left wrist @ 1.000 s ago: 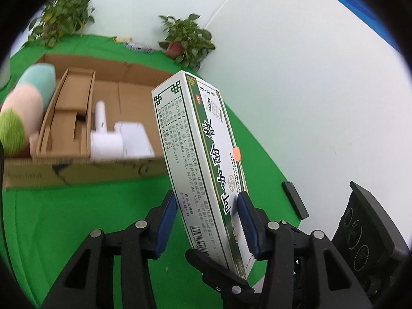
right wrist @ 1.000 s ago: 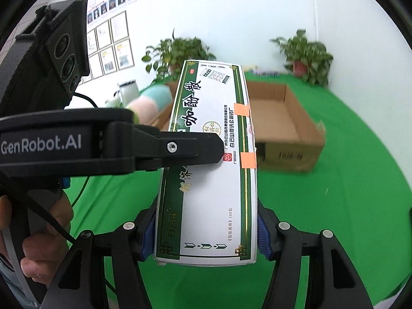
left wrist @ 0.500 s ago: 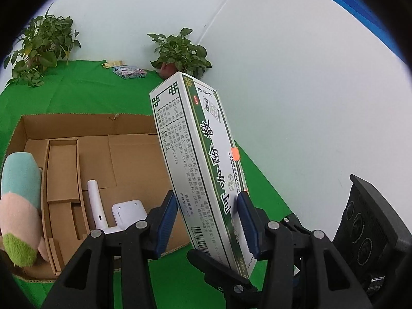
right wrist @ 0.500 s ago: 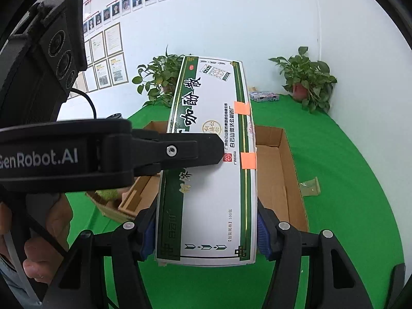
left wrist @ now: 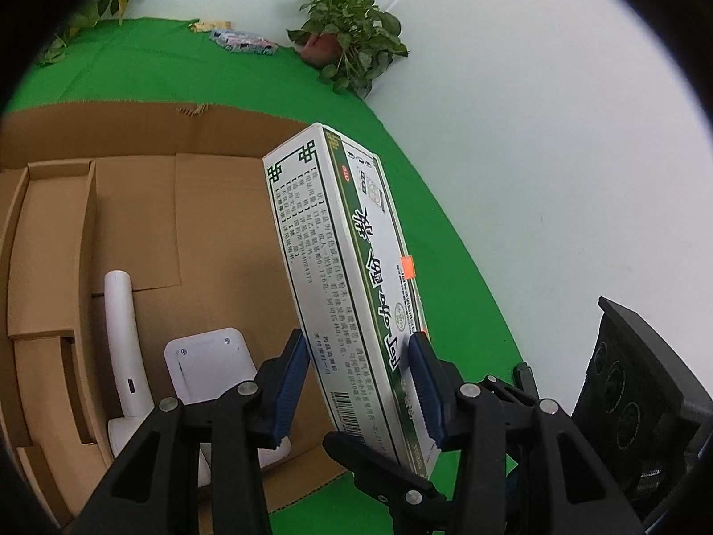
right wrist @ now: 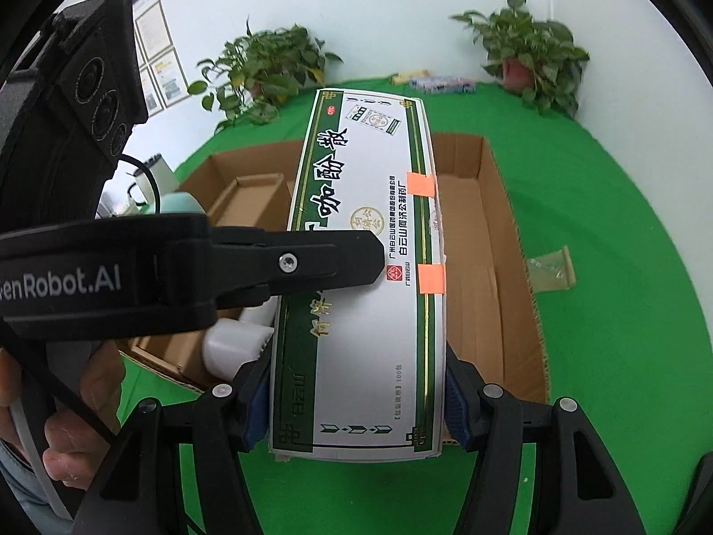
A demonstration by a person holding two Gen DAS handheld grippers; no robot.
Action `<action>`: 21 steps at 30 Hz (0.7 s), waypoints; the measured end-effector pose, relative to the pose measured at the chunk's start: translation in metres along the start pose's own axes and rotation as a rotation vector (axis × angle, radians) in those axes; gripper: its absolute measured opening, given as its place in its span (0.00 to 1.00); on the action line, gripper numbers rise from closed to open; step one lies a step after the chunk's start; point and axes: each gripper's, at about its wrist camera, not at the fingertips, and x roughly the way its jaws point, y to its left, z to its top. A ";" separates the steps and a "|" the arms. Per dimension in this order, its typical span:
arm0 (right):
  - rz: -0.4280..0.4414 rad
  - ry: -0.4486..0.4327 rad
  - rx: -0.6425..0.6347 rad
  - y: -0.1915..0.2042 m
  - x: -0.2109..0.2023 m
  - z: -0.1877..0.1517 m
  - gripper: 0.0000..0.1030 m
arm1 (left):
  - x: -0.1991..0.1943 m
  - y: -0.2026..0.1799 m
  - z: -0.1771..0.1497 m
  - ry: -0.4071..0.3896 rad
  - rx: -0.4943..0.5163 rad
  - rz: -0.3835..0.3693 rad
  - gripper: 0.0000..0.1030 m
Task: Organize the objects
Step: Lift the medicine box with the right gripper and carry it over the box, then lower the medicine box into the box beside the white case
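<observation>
A long white and green medicine box point(left wrist: 352, 285) point(right wrist: 365, 276) is held by both grippers above the open cardboard box point(left wrist: 133, 205) point(right wrist: 490, 267). My left gripper point(left wrist: 356, 379) is shut on the medicine box across its thin sides. My right gripper point(right wrist: 356, 405) is shut on its near end across the wide face. The left gripper's black finger point(right wrist: 312, 263) lies across the box's face in the right wrist view. The medicine box hangs over the carton's right part.
Inside the carton lie a white handheld device point(left wrist: 129, 356) and a cardboard divider point(left wrist: 49, 258). A plush toy's tip point(right wrist: 182, 200) shows at the carton's left. Potted plants point(left wrist: 347, 49) point(right wrist: 267, 76) stand on the green cloth by the white wall. A crumpled wrapper point(right wrist: 550, 267) lies right of the carton.
Both grippers have carried the medicine box forward and down over the carton. The carton looks much closer and its inside fills more of both views.
</observation>
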 end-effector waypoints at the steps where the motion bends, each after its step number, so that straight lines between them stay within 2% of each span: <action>1: 0.005 0.017 0.005 -0.004 0.007 0.000 0.58 | 0.007 0.005 0.001 0.013 -0.013 0.001 0.43; 5: 0.011 0.085 0.026 -0.024 0.040 0.011 0.58 | 0.034 0.024 0.005 0.066 -0.057 -0.003 0.43; 8: 0.013 0.126 0.044 -0.032 0.065 0.001 0.58 | 0.051 0.036 0.007 0.106 -0.085 -0.003 0.43; 14: 0.011 0.219 0.077 -0.038 0.089 -0.023 0.58 | 0.080 0.058 0.006 0.182 -0.139 -0.008 0.43; 18: 0.033 0.239 0.119 -0.047 0.102 -0.032 0.58 | 0.082 0.058 0.010 0.201 -0.119 0.005 0.44; 21: 0.035 0.246 0.122 -0.048 0.102 -0.032 0.58 | 0.079 0.060 0.012 0.221 -0.143 0.004 0.45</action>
